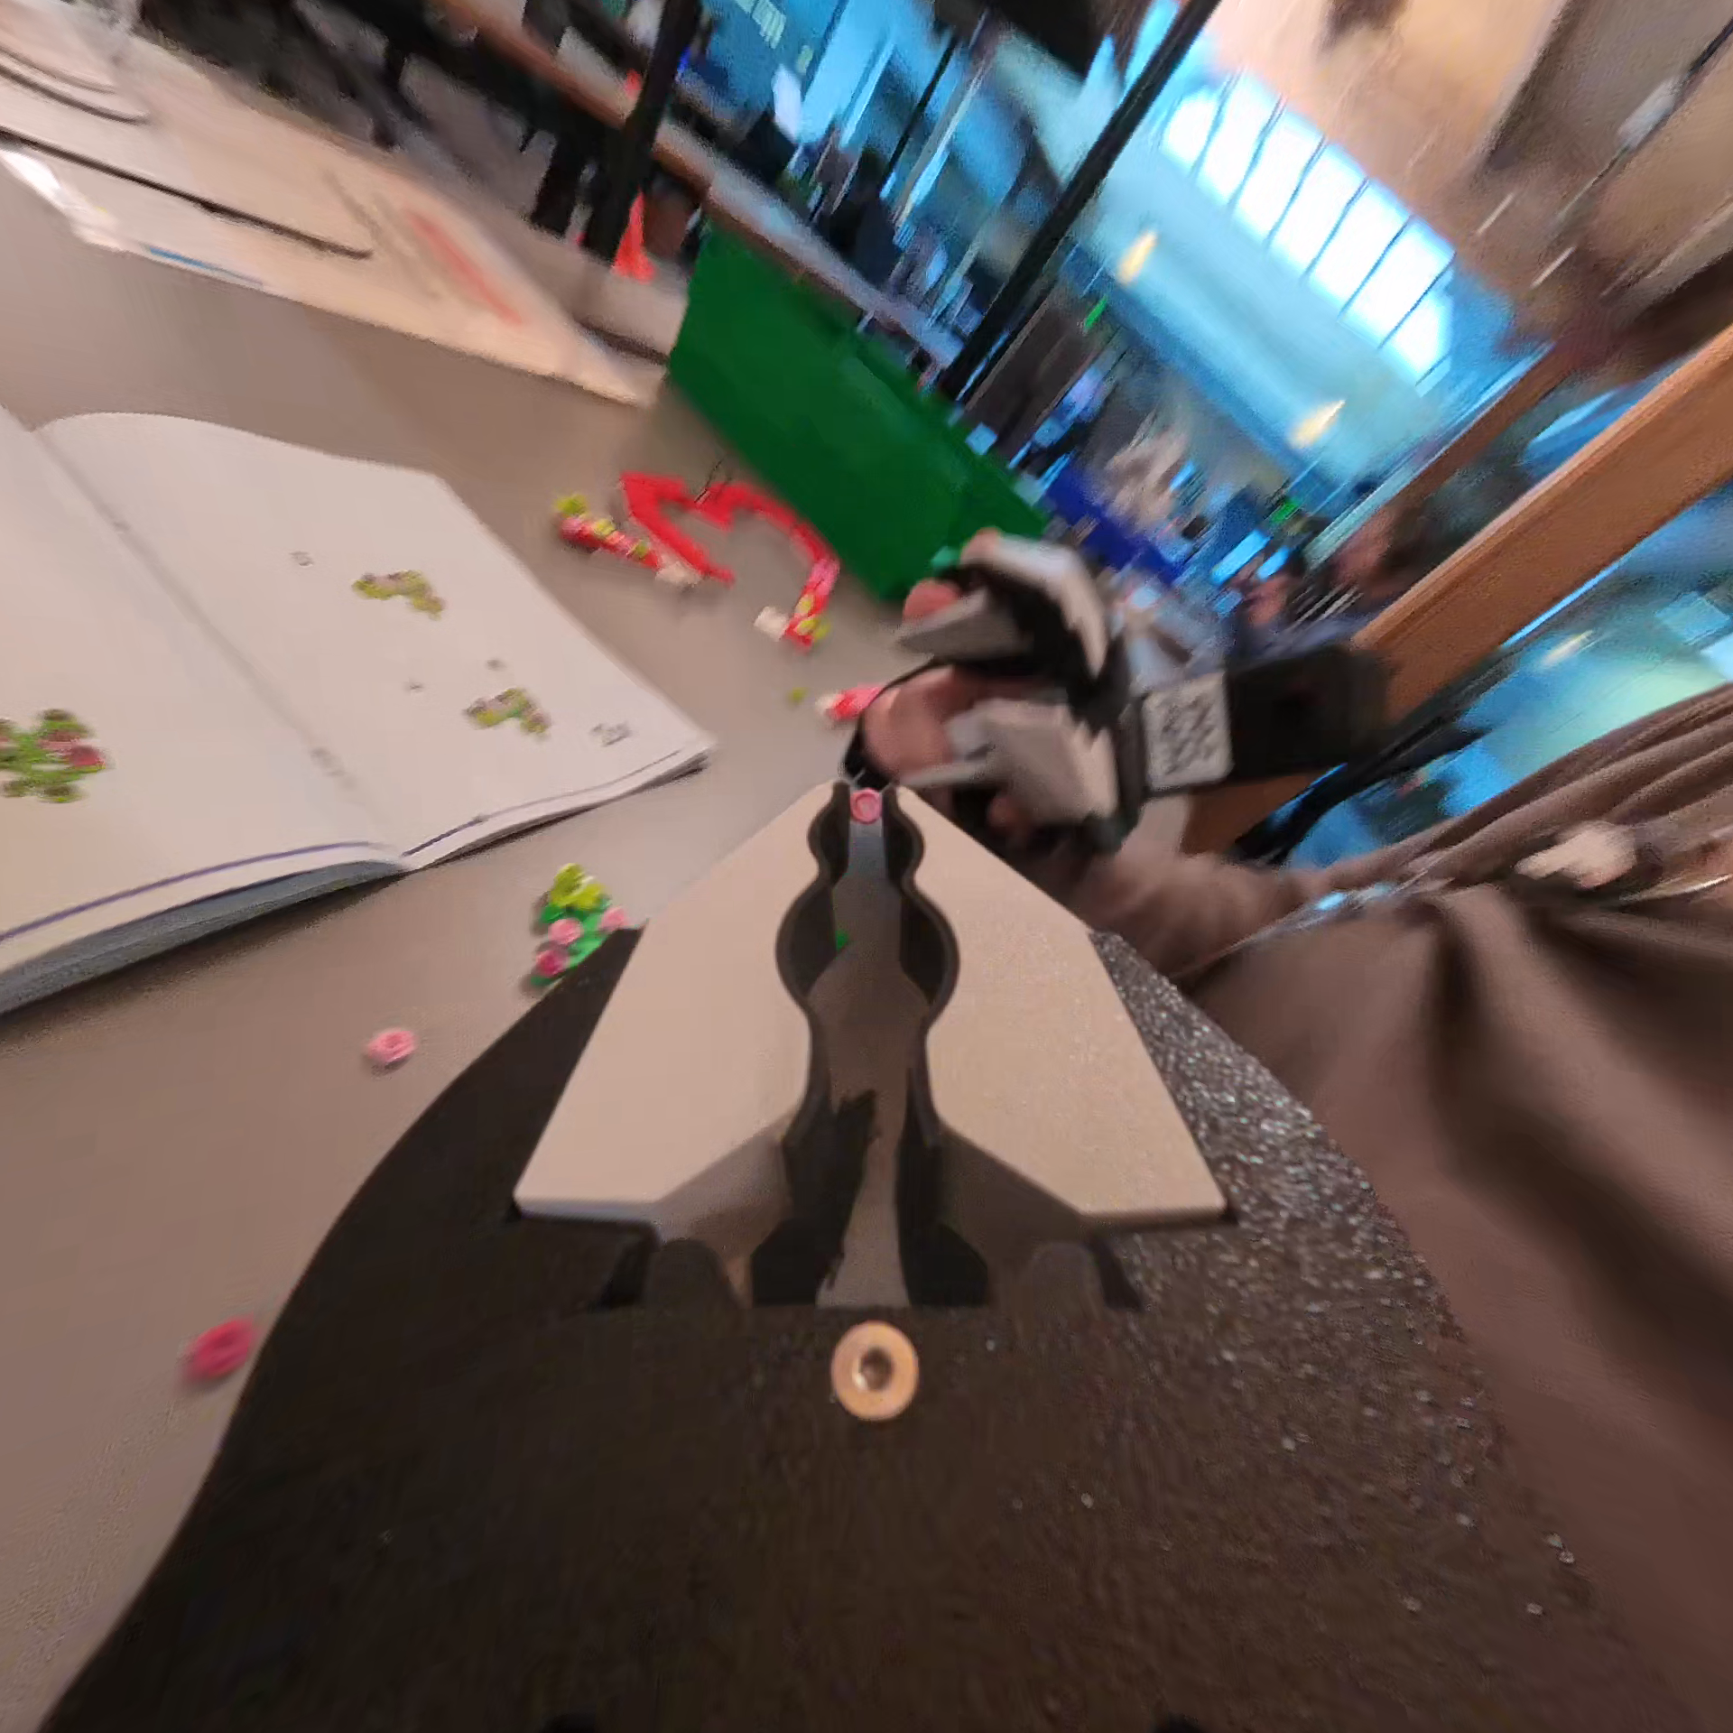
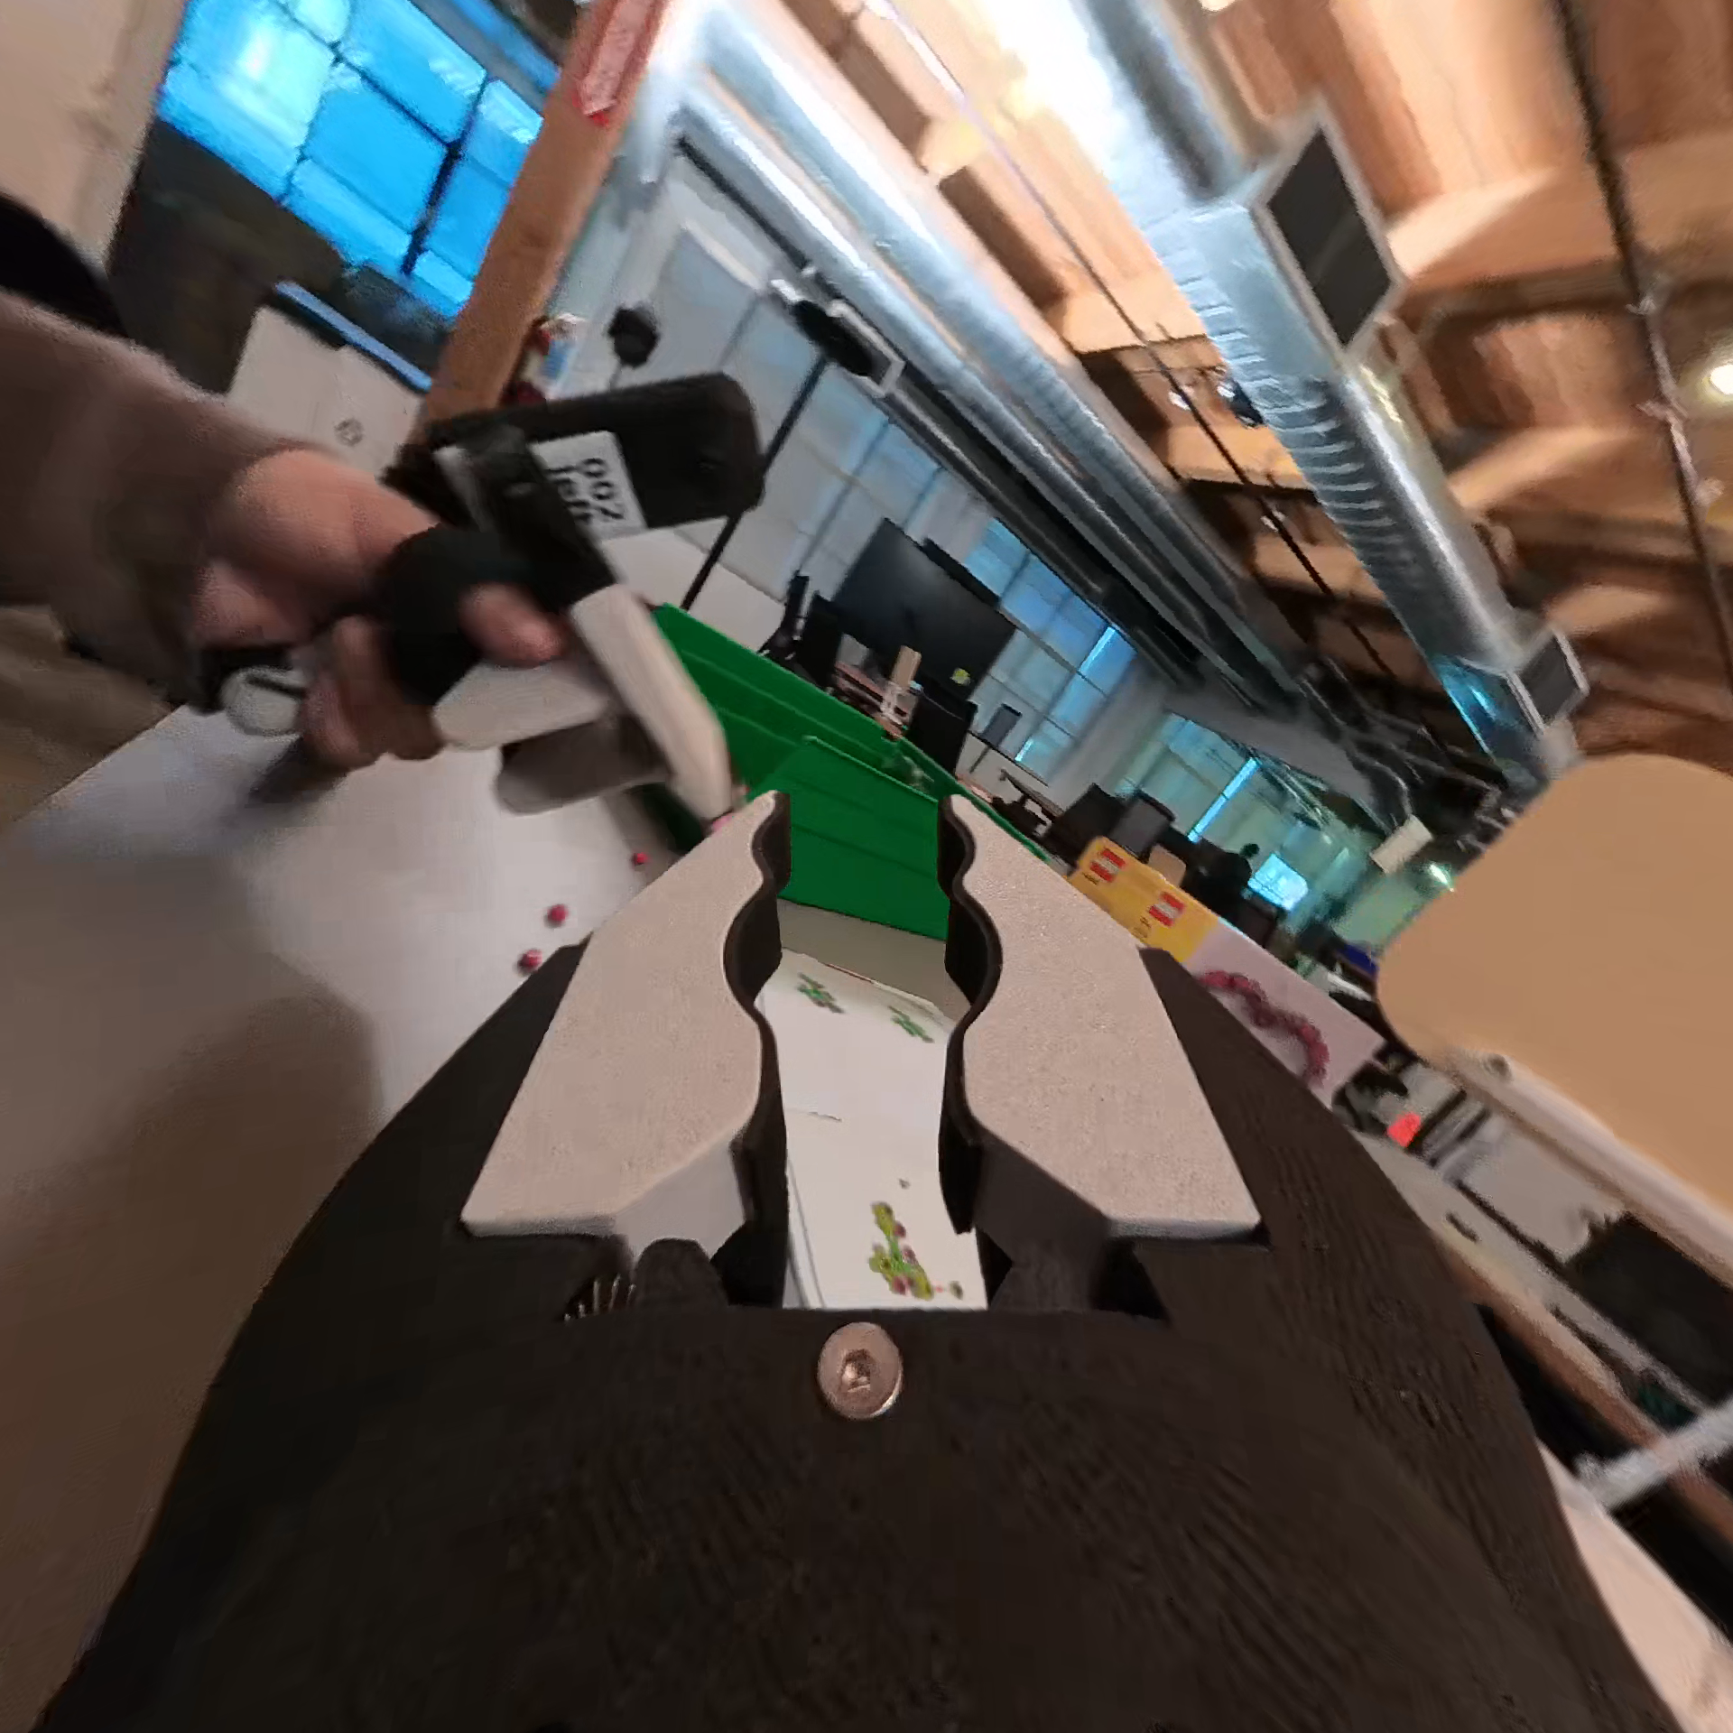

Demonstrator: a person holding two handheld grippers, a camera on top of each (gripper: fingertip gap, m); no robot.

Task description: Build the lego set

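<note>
My left gripper [image 1: 864, 805] is shut on a small pink round lego piece [image 1: 864, 806] at its fingertips, held above the table. My right gripper [image 2: 861, 814] is open and empty. It shows in the left wrist view [image 1: 1022, 694] just beyond the left tips. The left gripper shows in the right wrist view [image 2: 656, 694], its tip beside my right gripper's left finger. A green and pink lego cluster [image 1: 574, 921] lies on the table. A red curved lego build [image 1: 750, 544] lies farther back. The open instruction booklet [image 1: 309, 675] lies at the left.
Loose pink round pieces [image 1: 390, 1047] [image 1: 219, 1348] lie on the grey table [image 1: 188, 1125]. Green bins [image 1: 825, 413] stand at the back. A yellow box [image 2: 1139, 891] and a picture card [image 2: 1275, 1022] sit at the right. A brown sleeve [image 1: 1500, 1032] fills the right.
</note>
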